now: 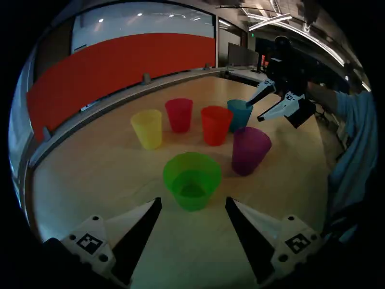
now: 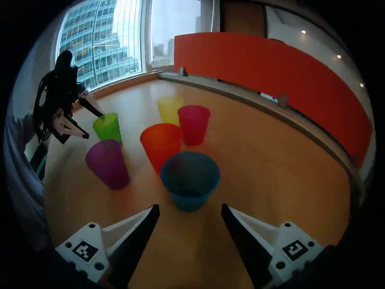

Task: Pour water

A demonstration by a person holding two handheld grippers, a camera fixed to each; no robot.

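Cups (image 1: pixel 215 124): six stand upright in a cluster on the wooden table (image 1: pixel 96 164), with an orange wall panel (image 1: pixel 120 62) along its far edge. Your left gripper (image 1: pixel 192 201) is spread wide and holds nothing; the green cup (image 1: pixel 192 180) stands just ahead of its fingertips. Your right gripper (image 2: pixel 190 206) is likewise spread and empty, facing the blue cup (image 2: pixel 190 180) from the opposite side. Between these two stand the purple cup (image 1: pixel 250 149) on the right, the orange cup (image 2: pixel 161 144), the red cup (image 1: pixel 179 114) and, far left, the yellow cup (image 1: pixel 147 127).
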